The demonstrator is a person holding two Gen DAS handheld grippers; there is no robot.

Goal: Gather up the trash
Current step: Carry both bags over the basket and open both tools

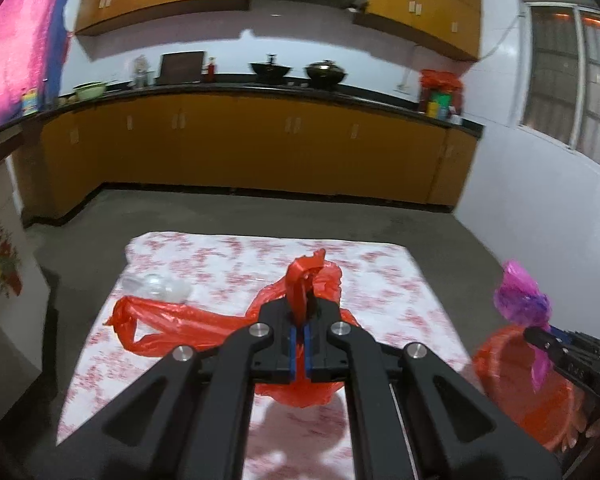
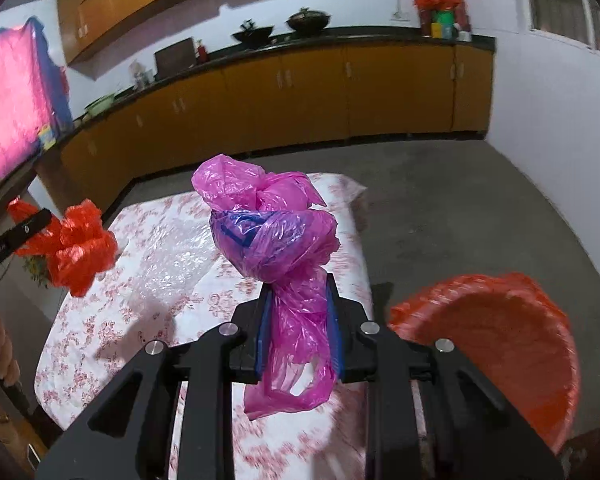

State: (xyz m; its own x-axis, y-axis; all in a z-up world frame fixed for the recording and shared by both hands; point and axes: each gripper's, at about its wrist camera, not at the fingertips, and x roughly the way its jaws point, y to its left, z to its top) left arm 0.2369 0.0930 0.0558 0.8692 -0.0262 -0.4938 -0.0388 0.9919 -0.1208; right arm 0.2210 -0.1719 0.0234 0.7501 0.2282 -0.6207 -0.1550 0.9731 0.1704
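Observation:
My left gripper (image 1: pixel 300 310) is shut on a twisted strip of a red plastic bag (image 1: pixel 304 276). The rest of the bag trails left and down over the table (image 1: pixel 380 280). In the right wrist view this bag (image 2: pixel 76 248) hangs bunched from the left gripper (image 2: pixel 44 216), above the table's left edge. My right gripper (image 2: pixel 299 300) is shut on a knotted pink plastic bag (image 2: pixel 276 232) with blue print, and its tail hangs below the pads. The left wrist view shows the right gripper (image 1: pixel 534 334) holding the pink bag (image 1: pixel 520 292) over the red bin (image 1: pixel 520 392).
A floral cloth covers the table (image 2: pixel 140 320). Crumpled clear plastic (image 1: pixel 156 286) lies on it at the left (image 2: pixel 172 256). The red-lined bin (image 2: pixel 500 328) stands on the floor right of the table. Yellow cabinets and a dark counter (image 1: pixel 260 90) run along the far wall. A hand (image 2: pixel 0 344) shows at the left.

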